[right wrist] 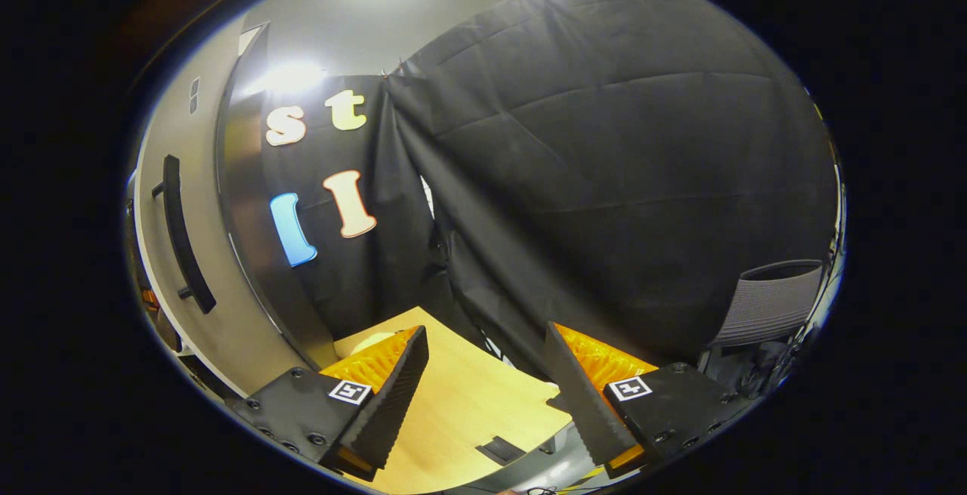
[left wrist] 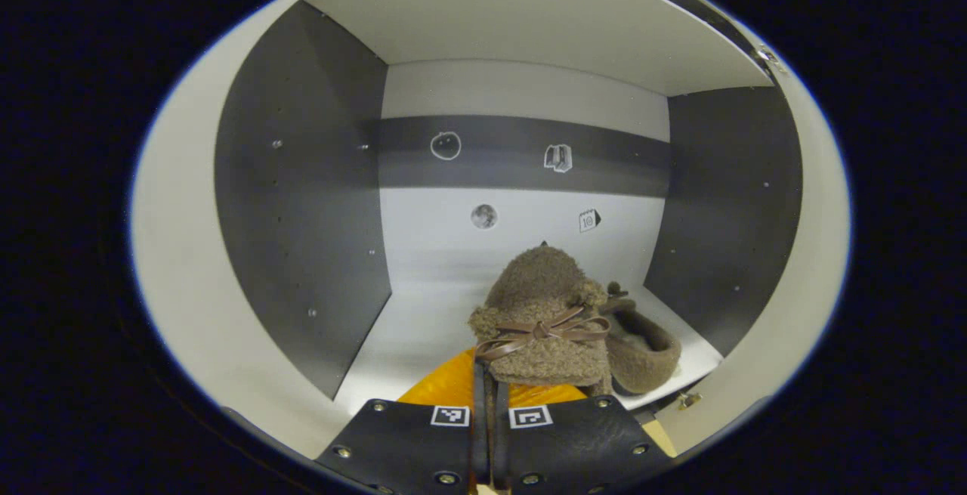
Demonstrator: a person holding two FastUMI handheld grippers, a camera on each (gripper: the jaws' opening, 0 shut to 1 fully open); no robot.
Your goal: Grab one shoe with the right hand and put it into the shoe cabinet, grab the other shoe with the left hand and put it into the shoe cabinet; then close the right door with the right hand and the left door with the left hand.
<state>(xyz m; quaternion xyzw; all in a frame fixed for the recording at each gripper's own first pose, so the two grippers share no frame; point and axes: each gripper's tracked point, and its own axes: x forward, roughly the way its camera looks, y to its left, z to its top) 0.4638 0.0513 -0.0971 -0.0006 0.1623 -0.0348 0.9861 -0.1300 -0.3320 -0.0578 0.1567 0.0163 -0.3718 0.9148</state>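
My left tool (left wrist: 489, 404) clamps a shoe (left wrist: 545, 321) at lower centre inside the cabinet (left wrist: 302, 215); my right tool (right wrist: 483, 382) gapes over the table (right wrist: 461, 404).

Calendar sticker (left wrist: 588, 220) on the cabinet's back wall (left wrist: 521, 230) reads 10

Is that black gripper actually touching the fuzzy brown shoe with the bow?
Touching. In the left gripper view the left gripper has both fingers closed tight on the fuzzy brown shoe's heel, holding it inside the grey-and-white shoe cabinet.
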